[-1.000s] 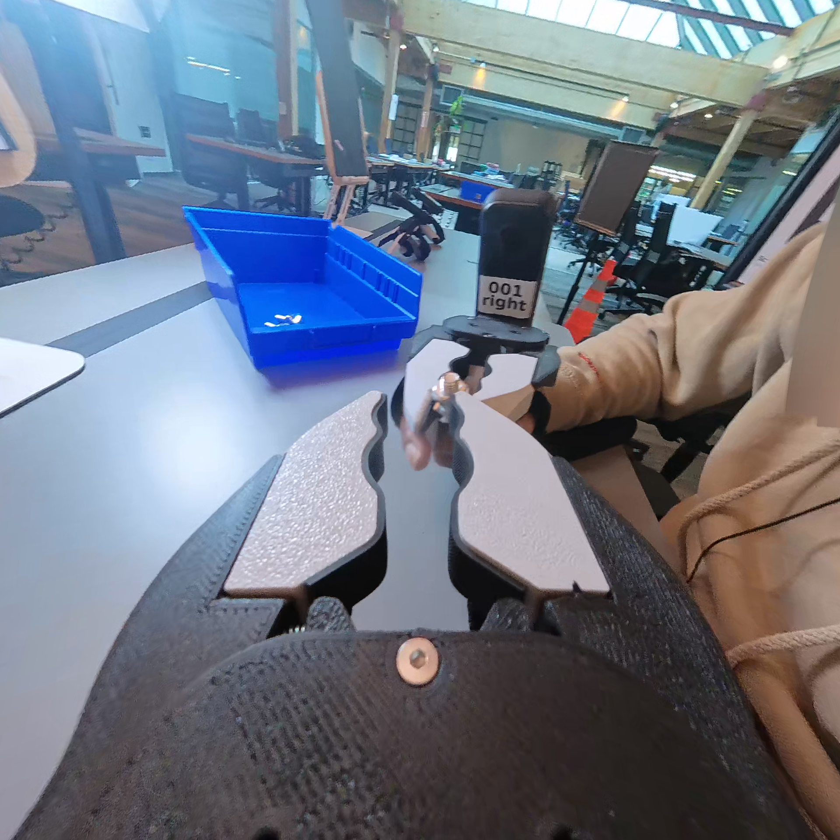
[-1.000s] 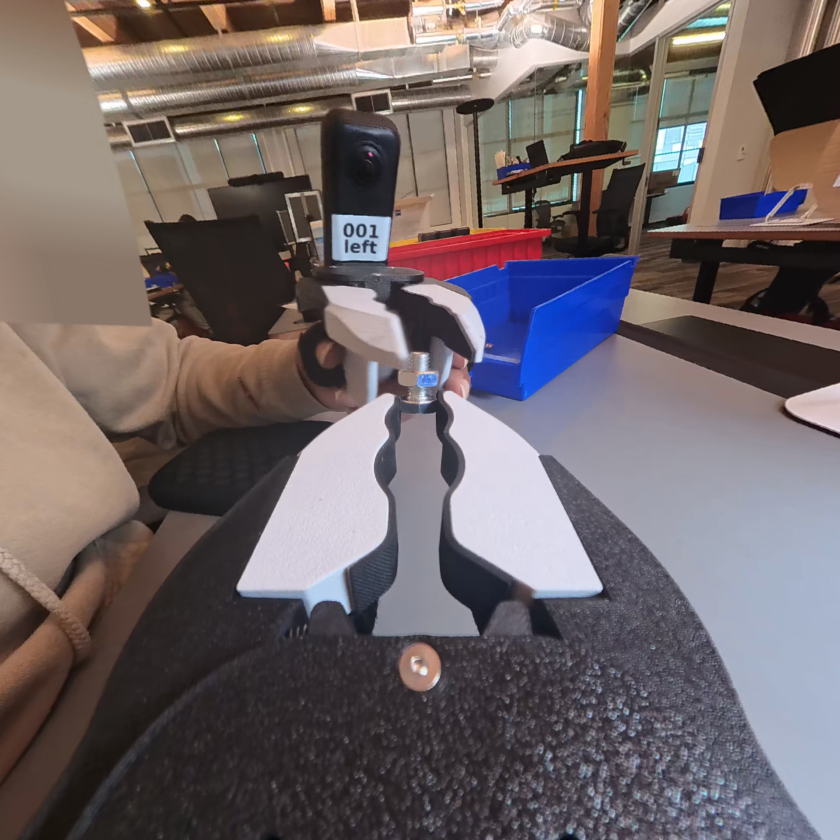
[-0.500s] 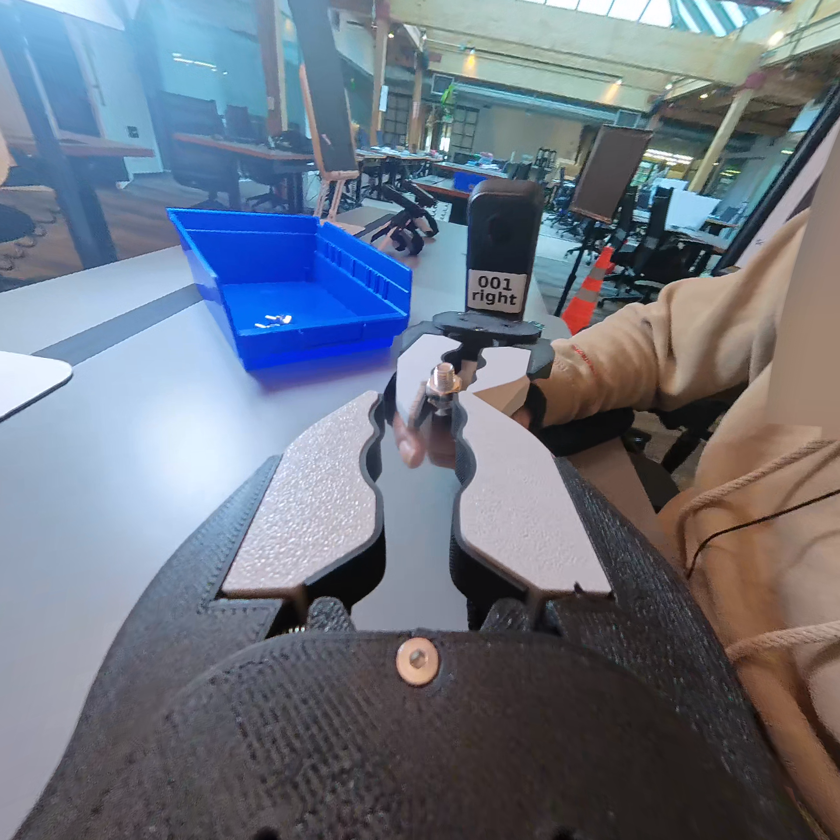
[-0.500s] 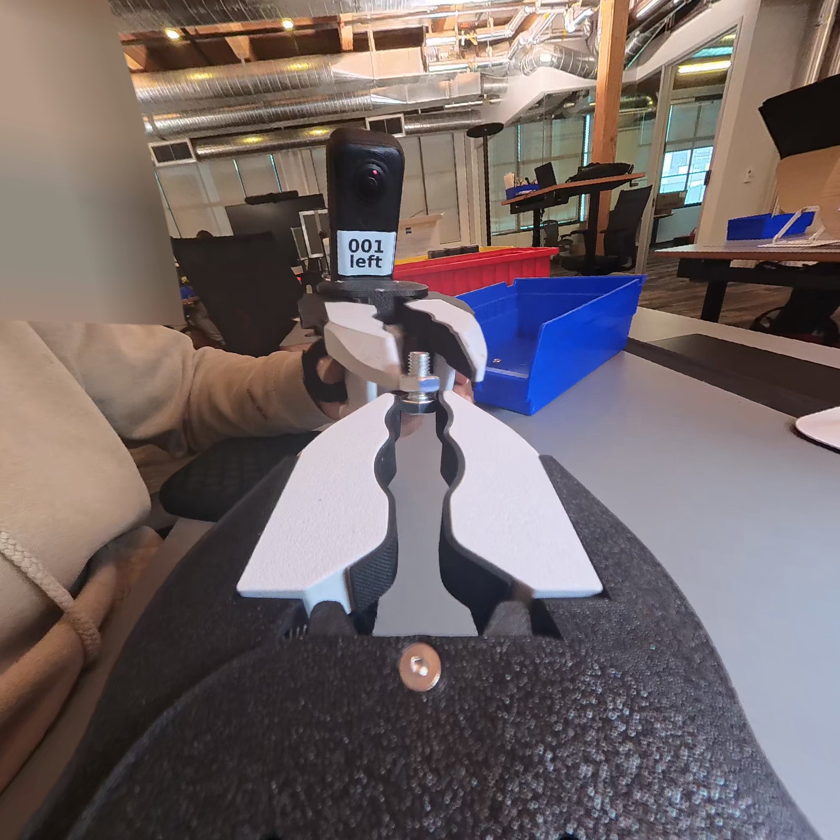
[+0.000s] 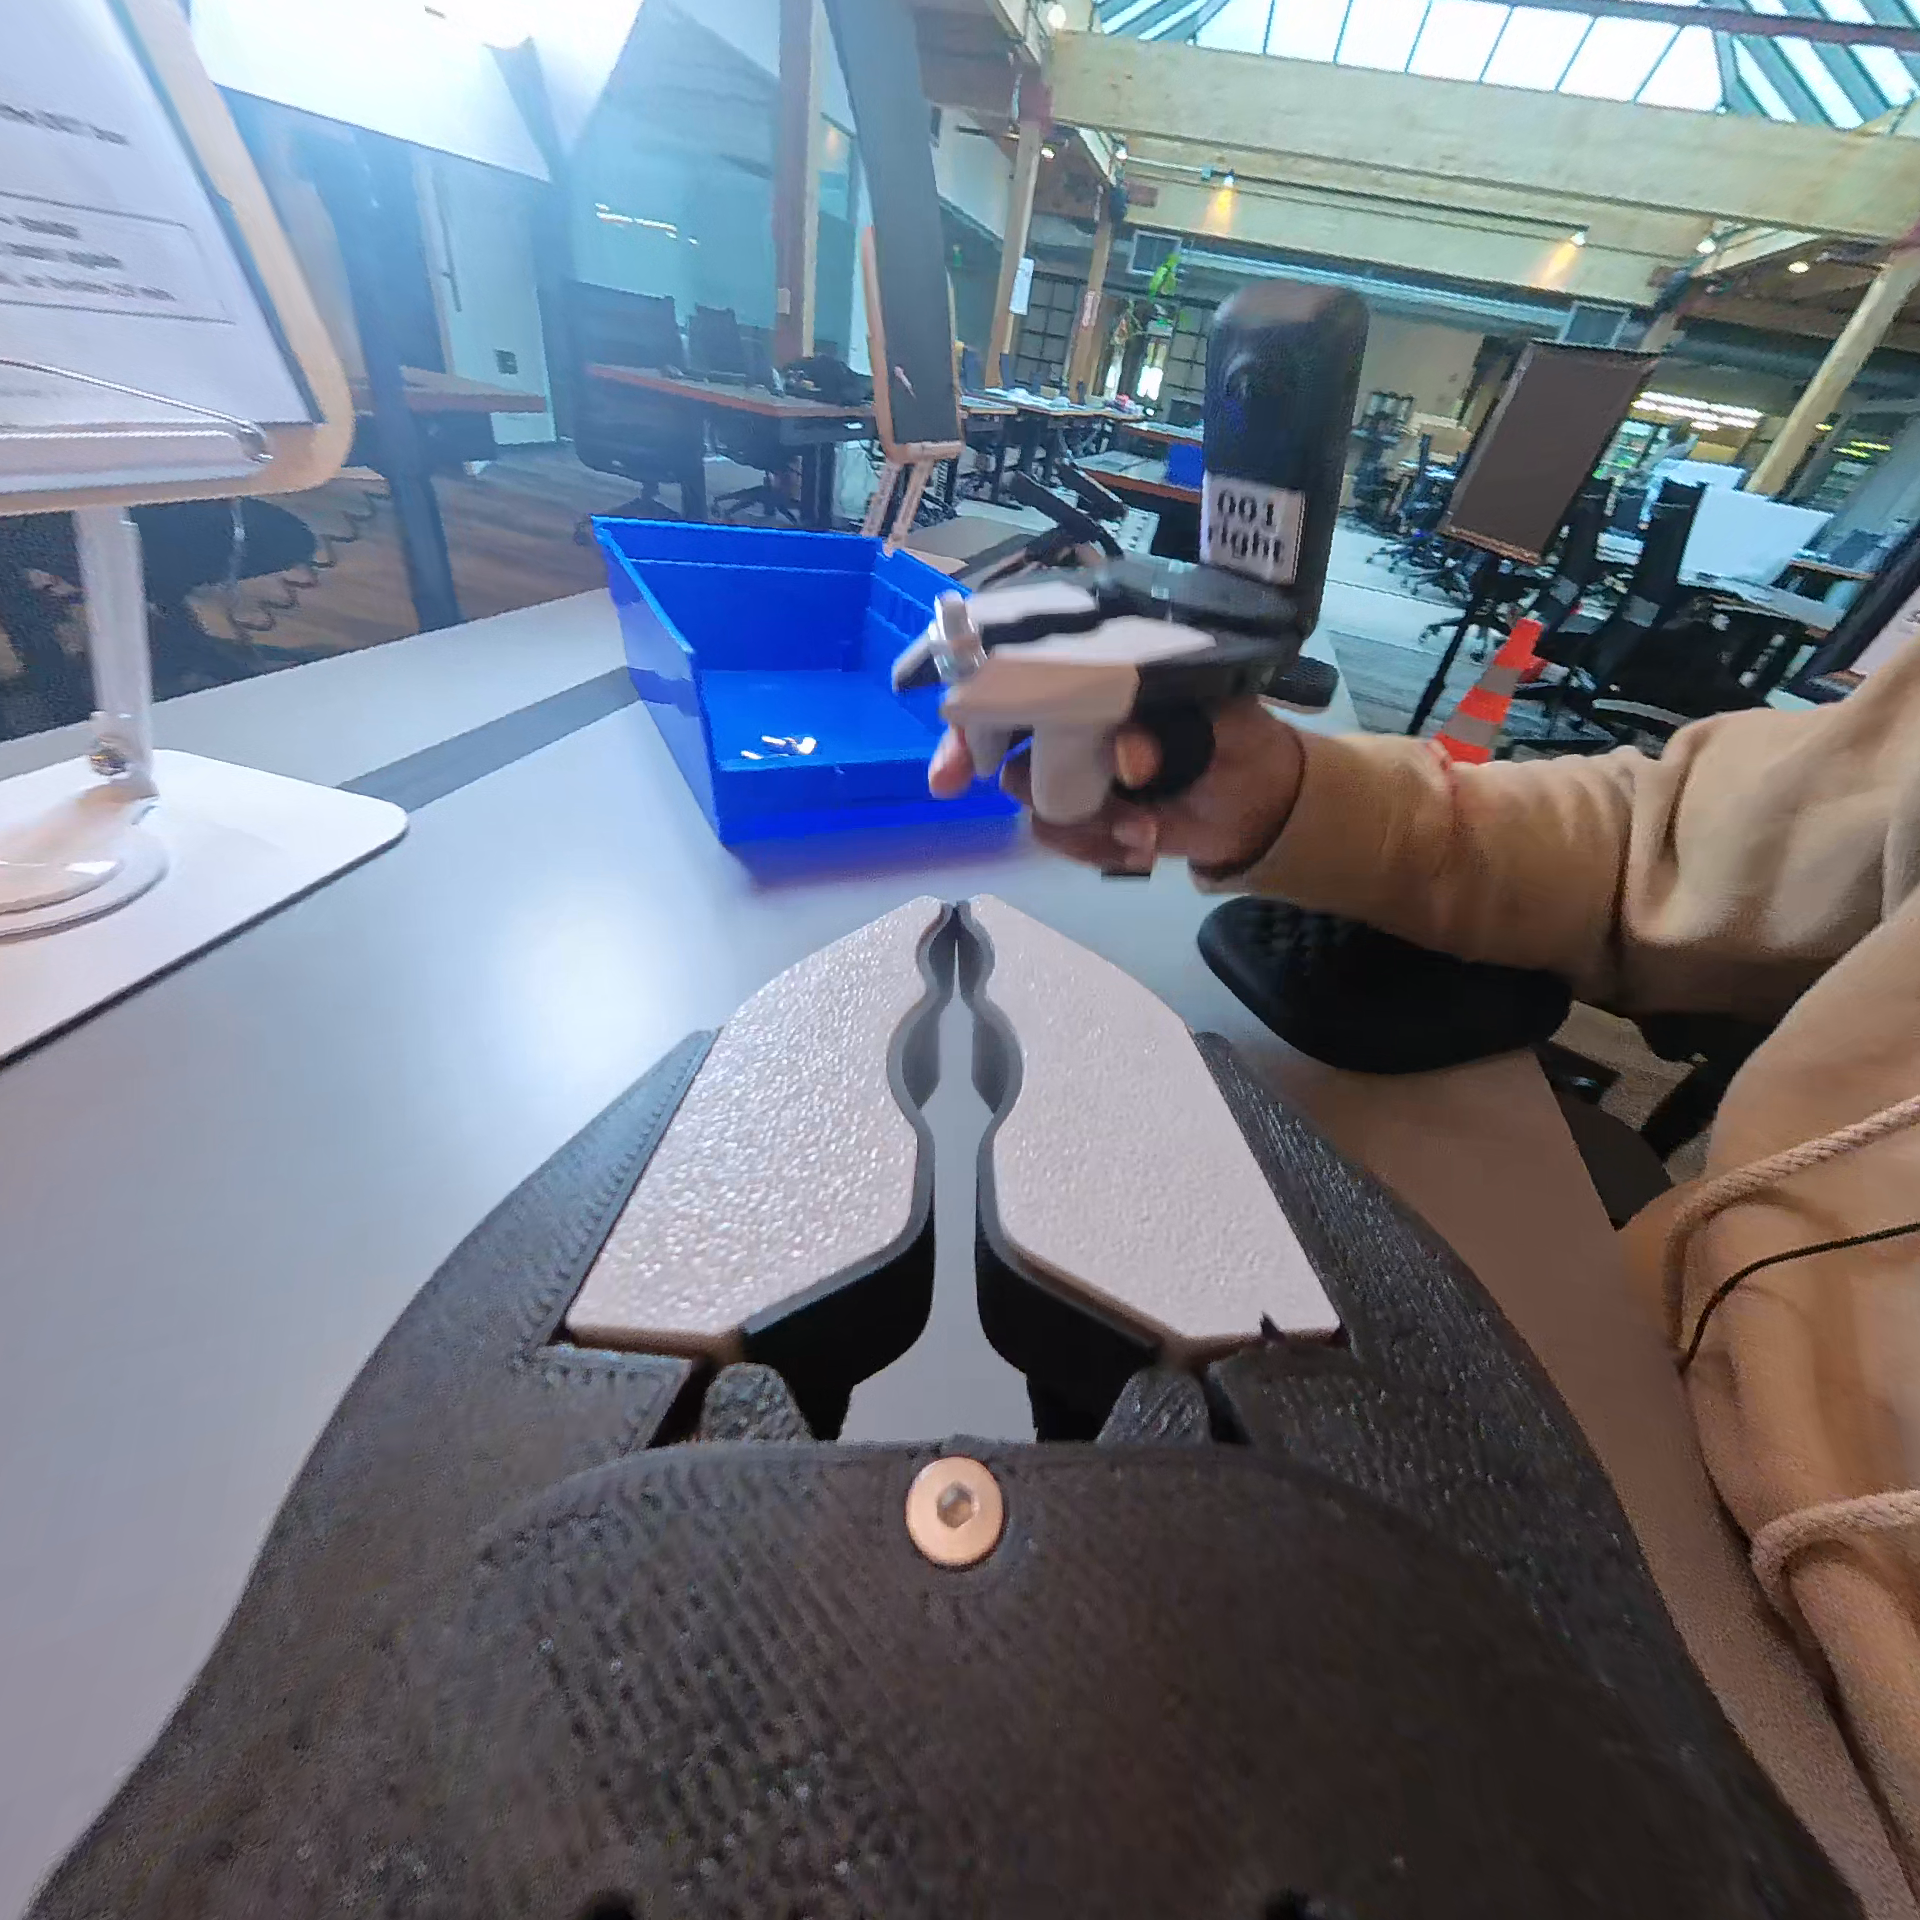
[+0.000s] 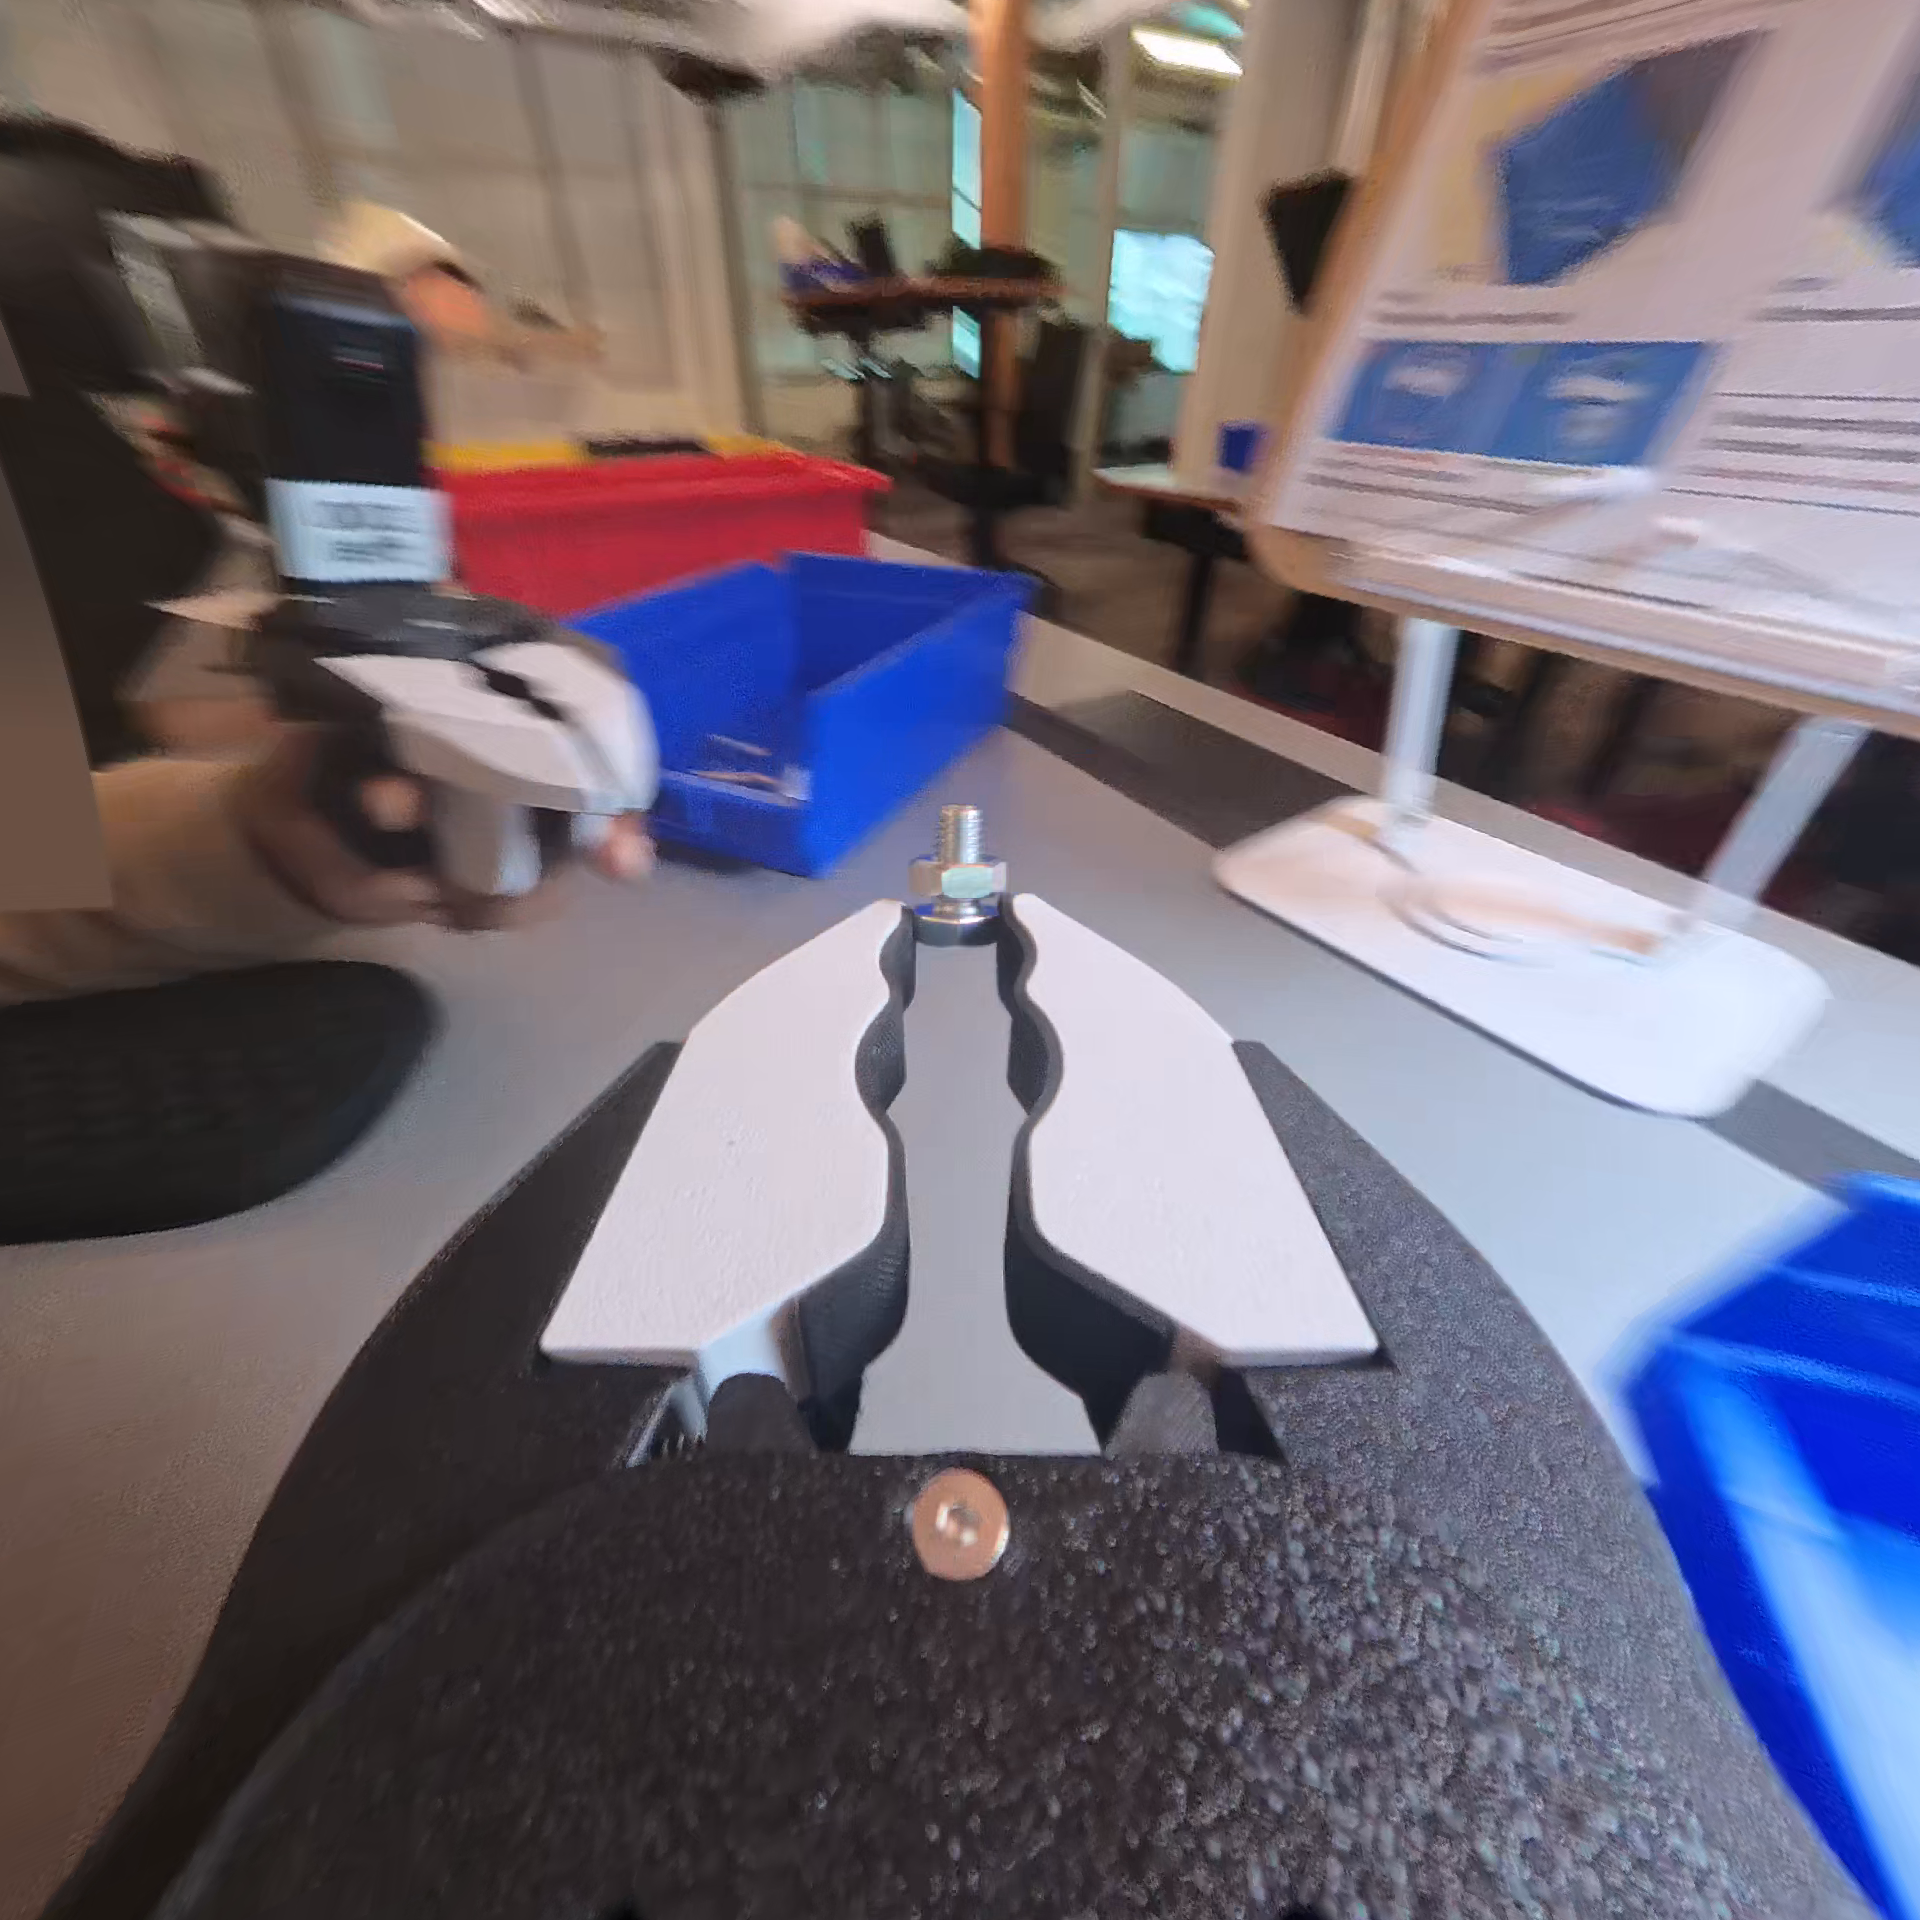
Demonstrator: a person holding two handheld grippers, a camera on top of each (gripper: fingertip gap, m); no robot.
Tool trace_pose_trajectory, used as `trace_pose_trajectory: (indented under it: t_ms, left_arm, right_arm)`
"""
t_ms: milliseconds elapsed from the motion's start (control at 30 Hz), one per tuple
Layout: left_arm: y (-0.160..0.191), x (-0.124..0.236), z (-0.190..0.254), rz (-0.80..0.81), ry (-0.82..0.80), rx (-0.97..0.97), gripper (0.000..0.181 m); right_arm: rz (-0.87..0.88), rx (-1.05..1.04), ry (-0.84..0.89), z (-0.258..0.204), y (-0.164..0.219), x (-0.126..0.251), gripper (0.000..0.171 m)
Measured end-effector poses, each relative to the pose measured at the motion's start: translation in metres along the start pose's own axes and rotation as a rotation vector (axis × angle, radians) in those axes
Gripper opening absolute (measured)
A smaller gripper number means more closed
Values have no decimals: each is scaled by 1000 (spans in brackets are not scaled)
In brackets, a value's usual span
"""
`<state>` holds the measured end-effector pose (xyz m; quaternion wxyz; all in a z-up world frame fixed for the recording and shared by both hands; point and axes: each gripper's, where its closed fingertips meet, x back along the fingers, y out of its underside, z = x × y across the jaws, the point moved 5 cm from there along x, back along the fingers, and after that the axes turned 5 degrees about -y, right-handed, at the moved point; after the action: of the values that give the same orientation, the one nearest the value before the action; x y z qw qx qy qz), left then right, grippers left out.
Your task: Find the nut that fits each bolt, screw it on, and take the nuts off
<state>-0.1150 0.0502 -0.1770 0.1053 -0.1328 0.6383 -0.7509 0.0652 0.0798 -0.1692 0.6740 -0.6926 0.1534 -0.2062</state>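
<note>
My right gripper is shut on the head of a silver bolt. The bolt stands upright above the fingertips with a hex nut threaded low on its shank. In the left wrist view that gripper holds the bolt in front of the blue bin. My left gripper is shut and empty, low over the grey table. It shows blurred at the left of the right wrist view.
Small metal parts lie in the blue bin. A white sign stand base sits at the left. The right wrist view shows a red bin, another blue bin at lower right, and a black armrest pad.
The two grippers were together at the bolt and nut. Now they are apart: the left has let go and closed empty, and the right has swung away with the bolt and nut.
</note>
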Motion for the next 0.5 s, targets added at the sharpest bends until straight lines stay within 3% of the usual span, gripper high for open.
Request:
trace_pose_trajectory:
  t_ms: [167,267,367,500]
  left_arm:
    - [12,17,-12,-10,-89,-11,0]
    - [30,19,-18,-50,-130,-21,0]
    - [43,15,-22,-99,-153,-37,0]
    - [45,15,-23,-106,-167,-62,0]
  right_arm:
    - [-353,-58,482,123,-22,62,15]
    - [-702,-113,665,190,-4,87,15]
    - [-998,-280,726,237,36,101,15]
    - [-1177,-486,727,257,81,102,15]
